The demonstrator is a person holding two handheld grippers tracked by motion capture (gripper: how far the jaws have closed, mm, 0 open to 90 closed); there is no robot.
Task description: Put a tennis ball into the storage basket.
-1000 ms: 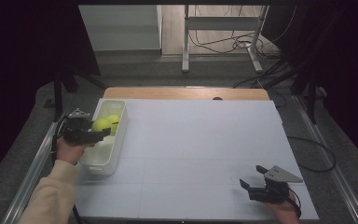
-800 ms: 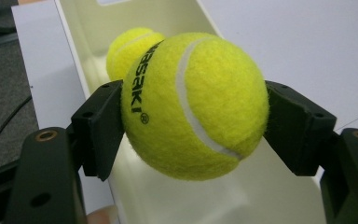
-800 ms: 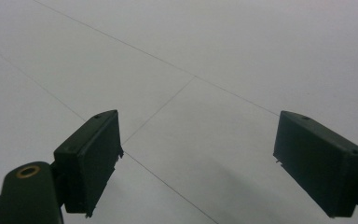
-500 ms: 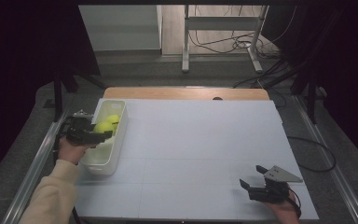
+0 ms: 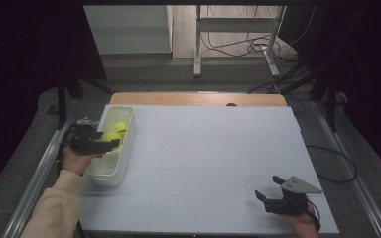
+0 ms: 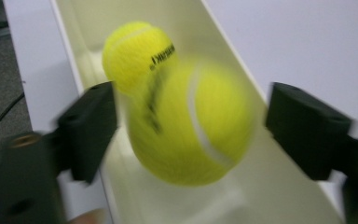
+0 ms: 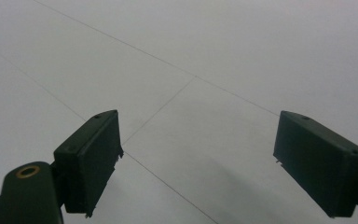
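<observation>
**Left claw spread over the tennis balls in the bin**

High view: A pale bin [image 5: 110, 171] is seen standing on the white table [image 5: 218, 148] along its left edge, its long axis running from near to far. Two yellow tennis balls are seen in its far half. The left claw [image 5: 110, 145] is held over the bin's left wall, pointing right across it, with the near ball [image 5: 110, 136] directly at its tips. The right claw [image 5: 267, 187] is rested low at the near right corner of the table, well apart from the bin, so the left hand is by far the nearer one.

Left gripper view: The left claw [image 6: 191, 123] is seen released, its jaws spread wide, and the near ball [image 6: 191, 126] sits between them, blurred, not visibly touched by either jaw. The far ball [image 6: 137, 56] lies just behind it, touching or nearly so, towards the left jaw. The bin's wall [image 6: 81, 84] passes close by the left jaw, and that wall and the second ball are judged to be what may hinder a clean closing.

Right gripper view: The right claw [image 7: 196, 161] is seen released and holding nothing, with bare table [image 7: 214, 56] between and beyond its jaws.
</observation>
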